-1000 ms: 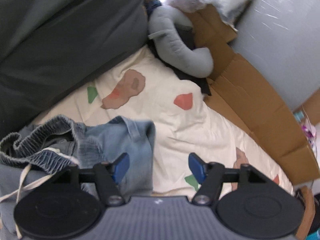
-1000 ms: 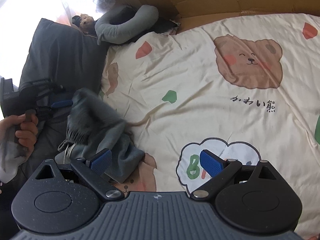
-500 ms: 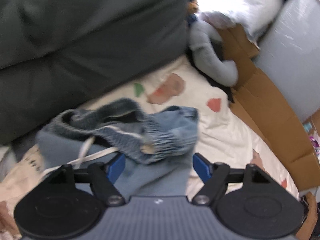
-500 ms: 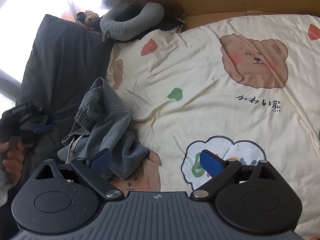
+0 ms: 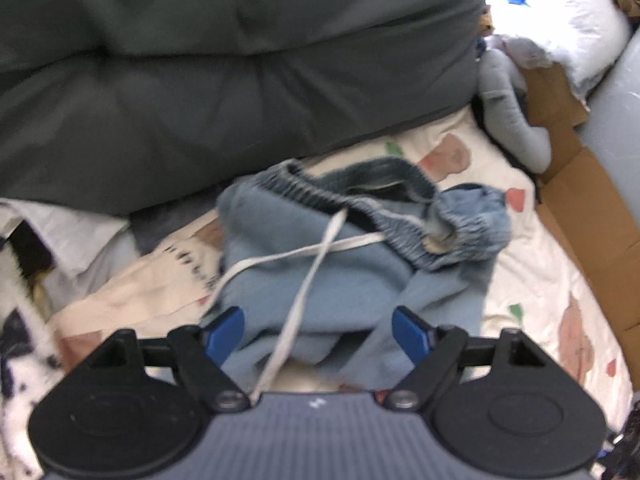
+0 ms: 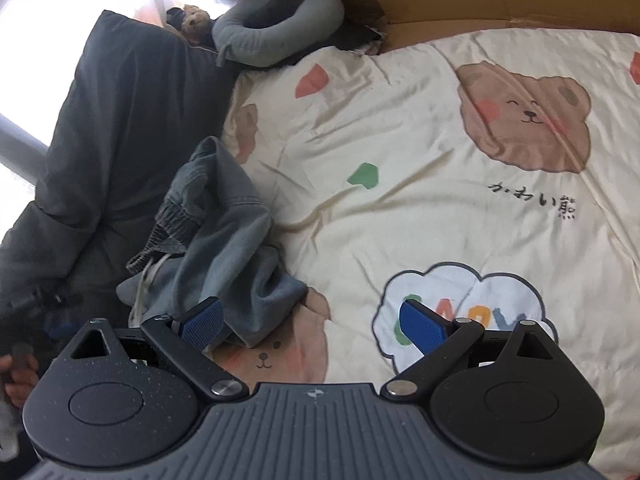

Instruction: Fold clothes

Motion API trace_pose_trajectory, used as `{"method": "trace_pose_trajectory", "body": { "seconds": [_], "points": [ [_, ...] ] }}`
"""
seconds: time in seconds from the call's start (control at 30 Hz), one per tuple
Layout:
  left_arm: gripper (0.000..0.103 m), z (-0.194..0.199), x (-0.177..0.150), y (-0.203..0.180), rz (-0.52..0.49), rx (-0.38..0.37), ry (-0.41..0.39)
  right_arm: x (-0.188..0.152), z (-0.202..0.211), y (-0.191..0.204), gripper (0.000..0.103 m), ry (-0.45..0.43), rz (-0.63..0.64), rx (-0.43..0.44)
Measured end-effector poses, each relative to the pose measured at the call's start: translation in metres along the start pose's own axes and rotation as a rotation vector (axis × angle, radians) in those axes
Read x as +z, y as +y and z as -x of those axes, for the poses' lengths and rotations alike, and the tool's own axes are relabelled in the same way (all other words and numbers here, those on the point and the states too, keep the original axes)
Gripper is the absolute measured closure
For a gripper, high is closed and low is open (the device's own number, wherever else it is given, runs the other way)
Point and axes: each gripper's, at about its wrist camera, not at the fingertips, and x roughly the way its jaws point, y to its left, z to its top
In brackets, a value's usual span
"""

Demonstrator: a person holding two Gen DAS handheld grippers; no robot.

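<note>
Left tool (image 5: 318, 334) first: your jaws have just been opening and now stand wide, the blue trousers (image 5: 320, 264) bunched between them but neither pad pressing, so nothing is gripped. That spread reads to me as lining up on the heap for a fresh hold. The trousers lie crumpled on the bed (image 5: 532, 280), up against the dark duvet (image 5: 224, 80), waistband (image 5: 400, 208) gaping toward the far side and the white drawstring (image 5: 296, 280) crossing over the cloth and running down under your tool. Motion blur softens this view, so where the legs lie is anyone's guess; the clutter at the left edge is too smeared to name.

Over to the right view: your right tool (image 6: 312, 322) is open too, holding nothing and hanging over the printed bedcover, its left pad just at the hem of the trousers (image 6: 224, 240). Probably waiting for a corner to show. Your left hand (image 6: 18, 376) is cut off at the frame edge, and the left tool there is a dark blur against the duvet.
</note>
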Motion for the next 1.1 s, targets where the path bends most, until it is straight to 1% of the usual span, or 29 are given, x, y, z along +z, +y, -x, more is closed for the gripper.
{"method": "trace_pose_trajectory", "body": {
  "seconds": [0.1,0.27,0.37,0.43,0.53,0.57,0.7,0.83,0.87,0.9,0.93,0.97,1.0,1.03,1.07,1.1],
  "points": [
    [0.017,-0.007,-0.013,0.014,0.020,0.020,0.007,0.001,-0.001,0.001,0.006,0.003,-0.034,0.038],
    [0.017,-0.031,-0.035,0.036,0.066,0.055,0.058,-0.006,-0.010,-0.001,0.006,0.037,-0.029,0.028],
    [0.017,-0.049,-0.046,0.044,0.064,0.065,0.081,-0.013,-0.014,-0.006,0.006,0.060,-0.033,0.012],
    [0.017,-0.056,-0.053,0.045,0.044,0.080,0.072,-0.016,-0.017,-0.009,0.006,0.072,-0.035,0.005],
    [0.017,-0.071,-0.065,0.048,0.034,0.090,0.099,-0.018,-0.018,-0.009,0.006,0.085,-0.026,0.000],
    [0.017,-0.076,-0.069,0.048,0.029,0.108,0.112,-0.018,-0.018,-0.008,0.006,0.087,-0.020,-0.003],
    [0.015,-0.094,-0.079,0.052,-0.020,0.208,0.111,-0.019,-0.020,-0.011,0.006,0.095,-0.013,-0.011],
    [0.015,-0.109,-0.083,0.057,-0.070,0.267,0.111,-0.021,-0.021,-0.014,0.006,0.109,-0.013,-0.020],
    [0.016,-0.112,-0.084,0.057,-0.089,0.283,0.109,-0.022,-0.022,-0.014,0.006,0.114,-0.013,-0.023],
    [0.019,-0.114,-0.084,0.058,-0.103,0.290,0.105,-0.023,-0.022,-0.014,0.006,0.118,-0.009,-0.025],
    [0.028,-0.114,-0.084,0.060,-0.098,0.274,0.102,-0.024,-0.022,-0.014,0.006,0.122,-0.005,-0.028],
    [0.042,-0.114,-0.084,0.062,-0.092,0.256,0.099,-0.024,-0.022,-0.014,0.006,0.124,-0.001,-0.029],
    [0.051,-0.113,-0.084,0.065,-0.078,0.235,0.103,-0.024,-0.022,-0.014,0.006,0.125,-0.001,-0.029],
    [0.068,-0.113,-0.085,0.065,-0.078,0.225,0.112,-0.024,-0.022,-0.014,0.006,0.126,-0.002,-0.028],
    [0.081,-0.112,-0.085,0.066,-0.079,0.216,0.120,-0.025,-0.023,-0.014,0.006,0.127,-0.003,-0.028],
    [0.087,-0.109,-0.085,0.064,-0.082,0.198,0.126,-0.025,-0.023,-0.014,0.006,0.128,-0.004,-0.028]
  ]
}}
